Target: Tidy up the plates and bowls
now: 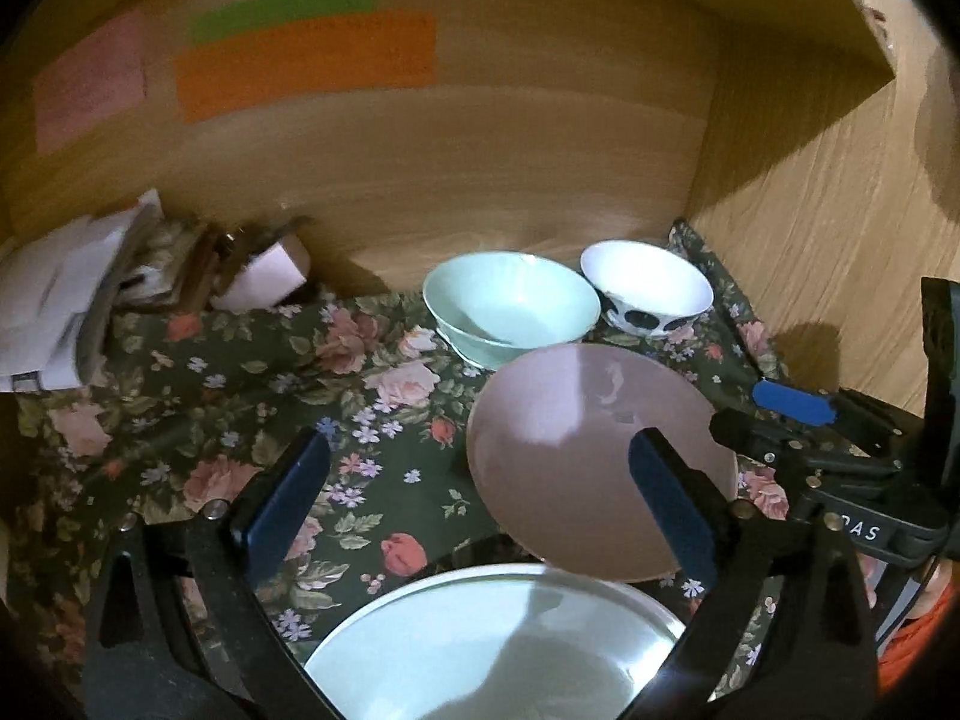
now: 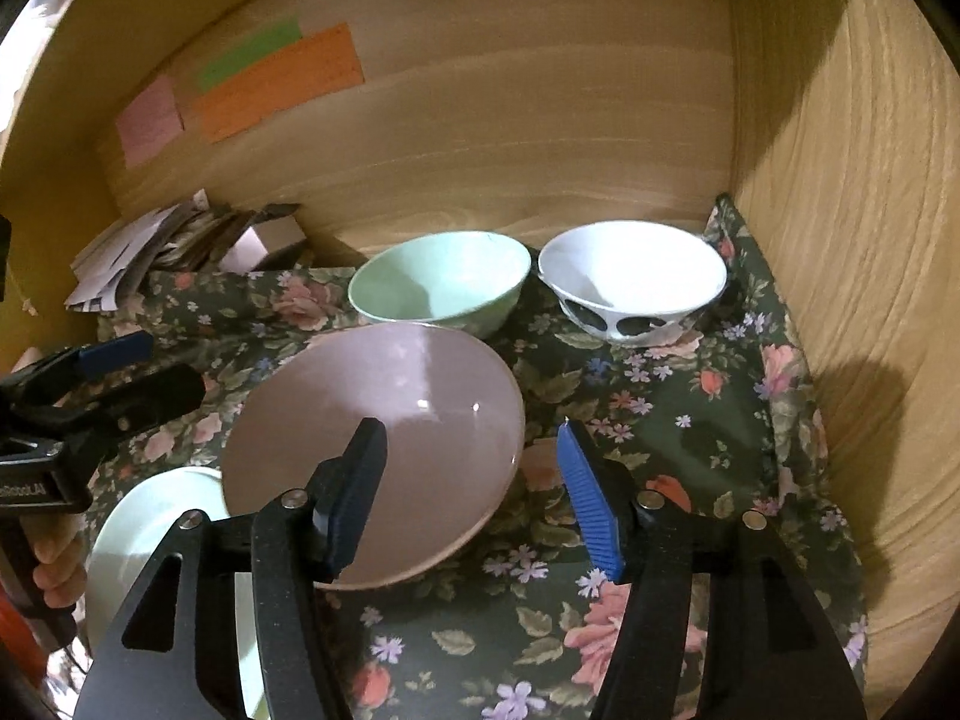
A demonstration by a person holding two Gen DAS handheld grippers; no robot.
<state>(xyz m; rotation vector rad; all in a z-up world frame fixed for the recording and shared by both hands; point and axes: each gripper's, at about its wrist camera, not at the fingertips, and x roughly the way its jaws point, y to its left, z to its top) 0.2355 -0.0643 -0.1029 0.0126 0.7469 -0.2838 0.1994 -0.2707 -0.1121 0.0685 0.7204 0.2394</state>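
A pink plate (image 1: 576,450) (image 2: 372,438) lies tilted on the floral cloth (image 1: 198,396), its near edge resting on a mint plate (image 1: 492,648) (image 2: 156,516). Behind them stand a mint bowl (image 1: 510,306) (image 2: 438,282) and a white bowl with black spots (image 1: 648,288) (image 2: 630,282), side by side. My left gripper (image 1: 477,498) is open wide above the cloth, its right finger over the pink plate. My right gripper (image 2: 474,495) is open; the pink plate's right rim lies between its fingers and neither pad presses on it.
Wooden walls close the space at the back (image 2: 480,150) and right (image 2: 840,240). A heap of papers and a small box (image 1: 108,294) (image 2: 180,246) sits at the back left. Coloured notes (image 1: 306,60) stick to the back wall. A hand (image 2: 57,564) holds the left gripper.
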